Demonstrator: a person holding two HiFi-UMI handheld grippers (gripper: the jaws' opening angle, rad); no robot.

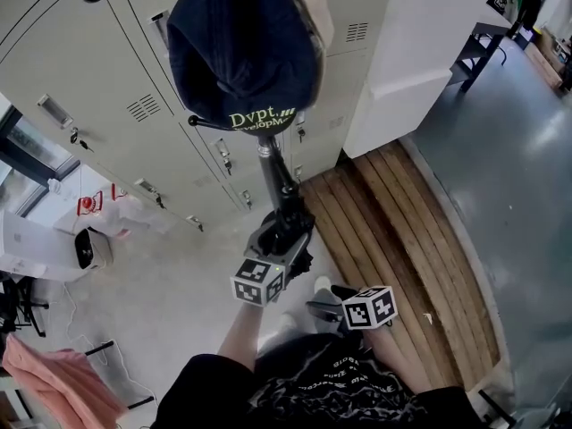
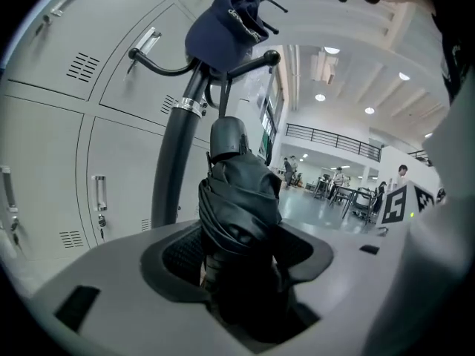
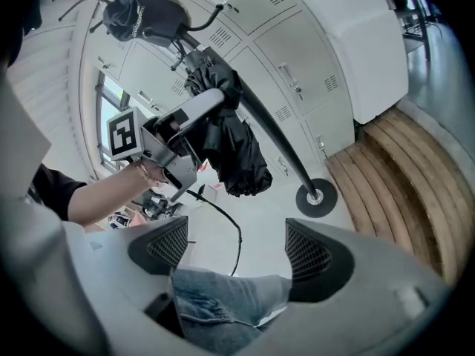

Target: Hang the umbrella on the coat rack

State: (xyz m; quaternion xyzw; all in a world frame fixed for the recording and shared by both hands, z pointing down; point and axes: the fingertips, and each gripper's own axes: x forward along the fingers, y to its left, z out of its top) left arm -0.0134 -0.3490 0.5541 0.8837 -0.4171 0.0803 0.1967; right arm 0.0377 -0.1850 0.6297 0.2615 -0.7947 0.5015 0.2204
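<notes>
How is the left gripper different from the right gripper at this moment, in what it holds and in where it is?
The left gripper is shut on the folded black umbrella; the right gripper is open, with nothing between its pads. The left gripper is close to the coat rack pole; the right gripper is farther from it, nearer the person's body. Both carry a marker cube.

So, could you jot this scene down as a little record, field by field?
Left gripper: shut on the folded black fabric umbrella, beside the rack's pole
Right gripper: open, nothing between its jaws
Coat rack: black metal pole, curved hooks, round base
On rack: dark navy cap with pale lettering
Umbrella hung: not yet
Background: pale grey metal lockers; wooden slatted platform
</notes>
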